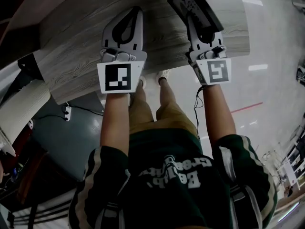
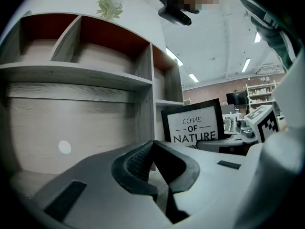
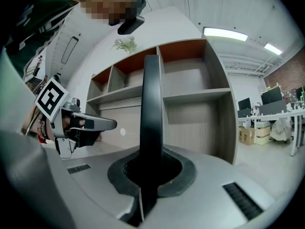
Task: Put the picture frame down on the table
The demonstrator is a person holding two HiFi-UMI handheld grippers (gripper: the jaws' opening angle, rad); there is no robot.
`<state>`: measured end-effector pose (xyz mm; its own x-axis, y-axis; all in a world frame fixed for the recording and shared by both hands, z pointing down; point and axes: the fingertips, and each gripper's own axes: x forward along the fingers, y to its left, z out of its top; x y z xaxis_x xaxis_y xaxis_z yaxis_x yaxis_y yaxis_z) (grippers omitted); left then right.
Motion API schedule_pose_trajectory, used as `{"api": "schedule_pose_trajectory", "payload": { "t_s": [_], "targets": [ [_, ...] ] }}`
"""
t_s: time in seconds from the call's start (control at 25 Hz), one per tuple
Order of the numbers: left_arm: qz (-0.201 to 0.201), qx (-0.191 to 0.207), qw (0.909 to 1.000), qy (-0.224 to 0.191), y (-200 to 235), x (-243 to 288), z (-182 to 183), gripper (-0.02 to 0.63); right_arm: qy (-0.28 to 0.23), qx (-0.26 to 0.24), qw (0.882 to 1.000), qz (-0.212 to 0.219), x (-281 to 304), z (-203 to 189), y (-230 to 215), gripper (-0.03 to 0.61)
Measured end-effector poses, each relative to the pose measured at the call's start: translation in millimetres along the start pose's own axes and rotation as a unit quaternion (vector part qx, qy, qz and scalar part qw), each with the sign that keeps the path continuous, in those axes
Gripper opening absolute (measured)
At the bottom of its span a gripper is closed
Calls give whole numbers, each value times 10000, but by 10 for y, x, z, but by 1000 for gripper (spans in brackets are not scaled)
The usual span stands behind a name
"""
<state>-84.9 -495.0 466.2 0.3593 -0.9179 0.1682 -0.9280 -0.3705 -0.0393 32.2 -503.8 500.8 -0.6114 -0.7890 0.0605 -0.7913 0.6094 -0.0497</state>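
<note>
A black picture frame (image 1: 189, 1) with a white print reading "LOVE OF NATURE" (image 2: 194, 124) stands upright over the grey wooden table (image 1: 76, 61). My right gripper (image 1: 194, 22) is shut on its edge. In the right gripper view the frame (image 3: 151, 104) shows edge-on, clamped between the jaws of the right gripper (image 3: 150, 163). Whether its bottom touches the table I cannot tell. My left gripper (image 1: 135, 12) hovers over the table just left of the frame. In its own view the left gripper (image 2: 152, 149) is shut with nothing in it.
A wooden shelf unit (image 2: 95, 75) with open compartments stands at the back of the table, also shown in the right gripper view (image 3: 190, 94). A small plant (image 2: 108, 5) sits on top of it. The table's near edge (image 1: 157, 70) runs just below both grippers.
</note>
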Motion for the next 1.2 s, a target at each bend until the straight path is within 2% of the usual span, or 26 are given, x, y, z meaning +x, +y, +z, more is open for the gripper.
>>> {"api": "schedule_pose_trajectory", "payload": {
  "t_s": [0.44,0.84,0.96,1.04,1.08,1.12,1.16,1.2],
  "targets": [
    [-102,31,9998,163,-65,93,-270,18,216,82,9997,-122,114,-387,-26,38],
    [-176,-19,9997,181,-88,116,-316,19,372,371,9984,-201,-83,-836,-130,38],
    [-304,238,9990,219,-166,115,-333,19,416,374,9983,-184,-48,-783,-126,39],
    [-343,453,9979,311,-193,126,-345,19,432,349,9983,-178,47,-592,-78,42],
    [-343,508,9975,348,-193,133,-347,18,438,334,9983,-168,90,-513,-53,66],
    [-334,514,9974,366,-187,140,-347,19,447,331,9983,-152,114,-479,-38,149],
    [-324,495,9976,366,-181,148,-344,19,453,337,9983,-140,127,-472,-35,185],
    [-317,481,9977,357,-177,156,-341,18,455,340,9983,-130,133,-475,-37,186]
  ]
}}
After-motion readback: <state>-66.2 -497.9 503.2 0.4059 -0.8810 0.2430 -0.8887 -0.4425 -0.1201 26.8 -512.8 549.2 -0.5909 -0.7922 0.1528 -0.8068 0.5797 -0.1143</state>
